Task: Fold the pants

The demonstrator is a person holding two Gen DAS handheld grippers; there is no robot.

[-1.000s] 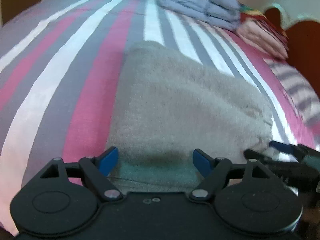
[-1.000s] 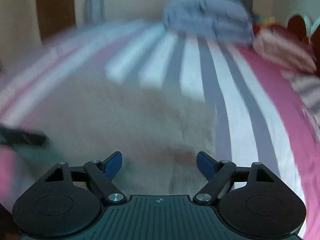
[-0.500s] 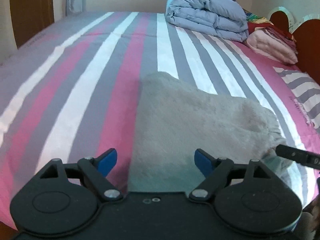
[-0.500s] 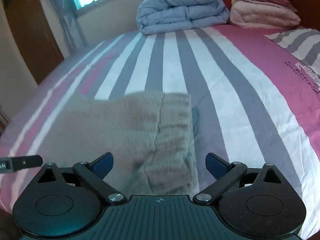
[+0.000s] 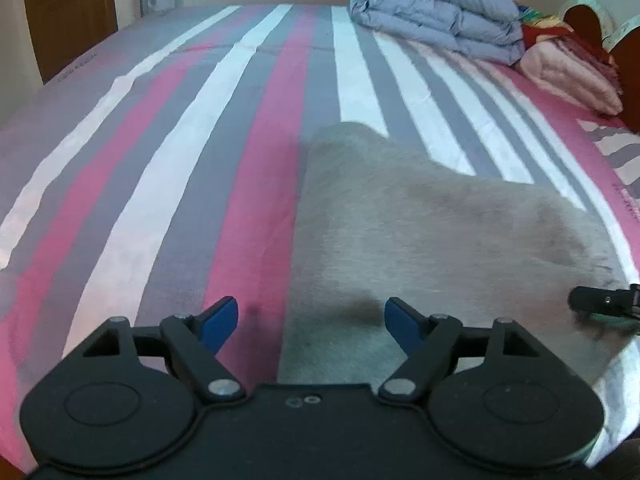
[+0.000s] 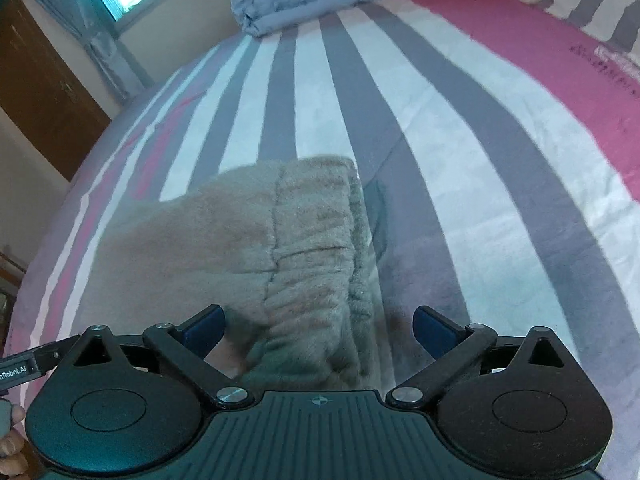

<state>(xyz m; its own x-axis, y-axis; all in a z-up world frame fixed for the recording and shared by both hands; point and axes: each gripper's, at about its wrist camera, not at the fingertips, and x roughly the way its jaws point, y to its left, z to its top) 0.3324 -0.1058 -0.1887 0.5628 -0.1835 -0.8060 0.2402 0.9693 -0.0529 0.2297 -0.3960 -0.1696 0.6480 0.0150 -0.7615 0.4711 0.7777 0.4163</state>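
Now smooth, no more folding needed by the look of it: pants (image 5: pixel 432 240) folded at lower center on bed (image 5: pixel 224 152). Left claw (image 5: pixel 308 316) and right claw (image 6: pixel 318 322) both spread wide, gripping nothing. Press flat gently; avoid snagging fleece.

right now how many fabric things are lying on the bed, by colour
beige fleece pants: 1
blue-grey folded duvet: 1
pink folded blanket: 1
total: 3, all on the striped sheet; a red item behind the pink one is too hidden to count
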